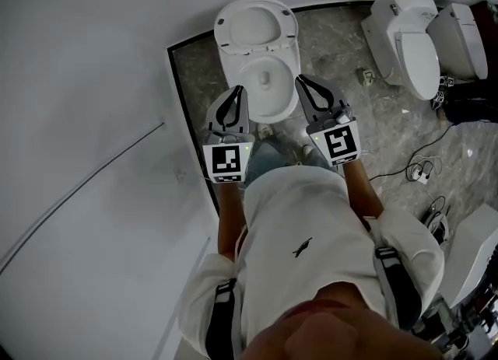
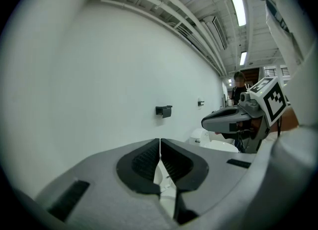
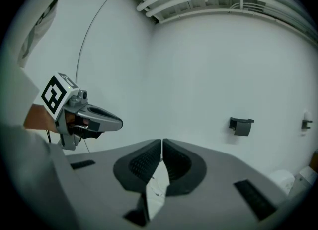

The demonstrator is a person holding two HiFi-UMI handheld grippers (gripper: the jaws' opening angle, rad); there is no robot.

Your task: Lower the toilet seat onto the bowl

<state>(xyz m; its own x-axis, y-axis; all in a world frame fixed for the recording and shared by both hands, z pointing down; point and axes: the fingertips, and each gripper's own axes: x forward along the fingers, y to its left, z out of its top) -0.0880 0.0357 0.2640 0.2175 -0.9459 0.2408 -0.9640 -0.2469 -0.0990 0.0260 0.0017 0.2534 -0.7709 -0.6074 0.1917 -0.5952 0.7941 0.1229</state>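
Our left gripper (image 1: 237, 90) was shut tight with nothing between its jaws, its tip near the left rim of the bowl (image 1: 268, 110). Our right gripper (image 1: 300, 80) was likewise closed and empty, near the right rim. We saw the toilet seat (image 1: 226, 28) raised at the back of the bowl, apart from both grippers, in the far left corner of the marbled floor (image 1: 342, 47). Each marker cube (image 1: 226, 161) bore a black-and-white square pattern. Our white shirt (image 1: 303, 211) carried a small dark emblem (image 1: 302, 248), too small to read.
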